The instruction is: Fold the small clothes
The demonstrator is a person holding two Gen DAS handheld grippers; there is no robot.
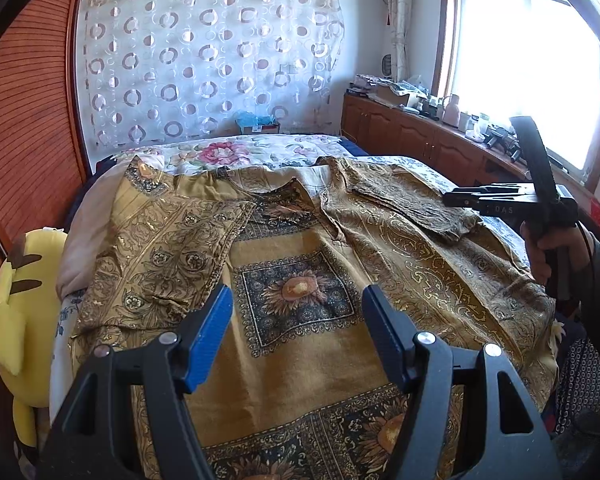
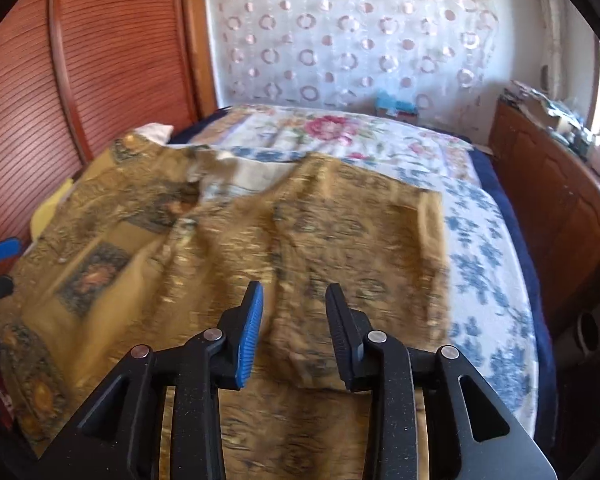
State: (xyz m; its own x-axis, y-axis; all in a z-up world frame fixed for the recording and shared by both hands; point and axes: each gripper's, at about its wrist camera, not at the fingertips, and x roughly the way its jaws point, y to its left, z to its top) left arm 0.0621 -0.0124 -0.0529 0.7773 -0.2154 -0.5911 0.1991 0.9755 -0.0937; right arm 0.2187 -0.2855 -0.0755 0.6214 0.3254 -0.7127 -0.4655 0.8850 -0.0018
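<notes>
A mustard-gold garment with dark sunflower squares lies spread flat on the bed, its left side and right sleeve folded inward over the body. My left gripper hovers open over the garment's middle, with nothing between its blue pads. In the left wrist view my right gripper is held by a hand at the right edge, above the folded sleeve. In its own blurred view, the right gripper stands partly open above the garment, and no cloth is pinched between its fingers.
The floral bedspread shows to the right of and behind the garment. A yellow plush toy sits at the bed's left by the wooden wardrobe. A cluttered wooden cabinet runs under the window on the right.
</notes>
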